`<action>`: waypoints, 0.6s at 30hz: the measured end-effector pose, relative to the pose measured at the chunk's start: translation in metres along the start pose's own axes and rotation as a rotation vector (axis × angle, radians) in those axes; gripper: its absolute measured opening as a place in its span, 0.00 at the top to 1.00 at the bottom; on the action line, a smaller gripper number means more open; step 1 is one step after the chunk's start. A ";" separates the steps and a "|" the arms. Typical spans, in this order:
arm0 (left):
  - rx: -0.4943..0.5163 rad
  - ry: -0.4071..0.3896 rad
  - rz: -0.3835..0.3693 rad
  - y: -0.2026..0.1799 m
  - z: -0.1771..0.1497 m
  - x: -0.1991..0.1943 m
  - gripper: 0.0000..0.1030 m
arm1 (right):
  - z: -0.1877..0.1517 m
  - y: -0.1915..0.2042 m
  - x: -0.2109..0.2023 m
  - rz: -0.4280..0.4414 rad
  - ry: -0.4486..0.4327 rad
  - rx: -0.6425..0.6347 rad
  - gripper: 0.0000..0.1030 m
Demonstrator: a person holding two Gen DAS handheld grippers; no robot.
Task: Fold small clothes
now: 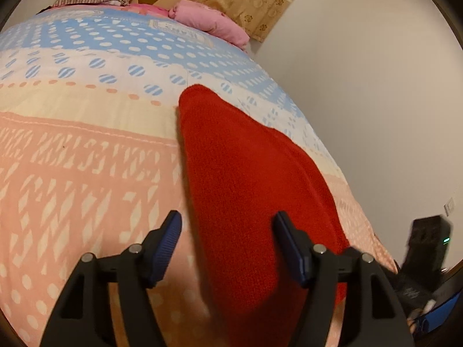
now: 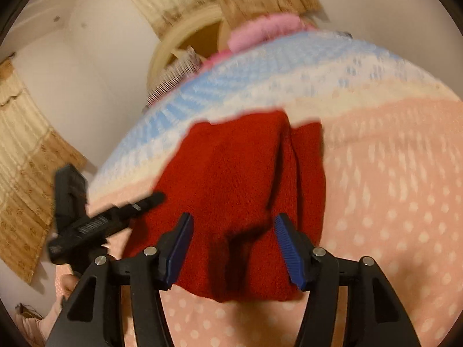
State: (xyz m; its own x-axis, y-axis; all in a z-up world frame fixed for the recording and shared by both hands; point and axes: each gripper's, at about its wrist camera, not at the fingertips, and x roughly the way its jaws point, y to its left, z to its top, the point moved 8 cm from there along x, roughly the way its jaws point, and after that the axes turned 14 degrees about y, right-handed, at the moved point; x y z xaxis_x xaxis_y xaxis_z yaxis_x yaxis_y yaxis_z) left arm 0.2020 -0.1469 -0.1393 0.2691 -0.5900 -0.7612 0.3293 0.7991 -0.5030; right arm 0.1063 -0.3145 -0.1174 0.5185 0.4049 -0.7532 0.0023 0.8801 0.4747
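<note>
Here the fuzzy red knitted garment (image 1: 246, 190) lies folded on the bed's pink, cream and blue patterned cover (image 1: 86, 159). Both the left claw (image 1: 228, 245) and the right claw (image 2: 233, 248) hover spread above it, pinching nothing. The garment's near edge runs out of the left view, and the right view is blurred.

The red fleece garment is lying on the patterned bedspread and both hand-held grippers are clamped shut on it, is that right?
Not quite. The red fleece garment does lie on the patterned bedspread, but neither hand-held gripper is shut on it. The left wrist view shows the left hand-held gripper with fingers spread wide, and the right wrist view shows the right hand-held gripper open too.
</note>
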 end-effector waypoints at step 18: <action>-0.037 -0.025 0.023 0.019 -0.002 0.008 0.12 | 0.024 0.014 0.004 -0.104 -0.085 -0.077 0.43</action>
State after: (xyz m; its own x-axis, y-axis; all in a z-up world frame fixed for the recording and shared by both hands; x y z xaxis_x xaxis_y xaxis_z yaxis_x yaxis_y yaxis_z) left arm 0.2084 -0.1364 -0.1560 0.2992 -0.5740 -0.7622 0.2890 0.8158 -0.5010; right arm 0.1293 -0.3069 -0.1029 0.5896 0.2912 -0.7533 -0.0041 0.9338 0.3578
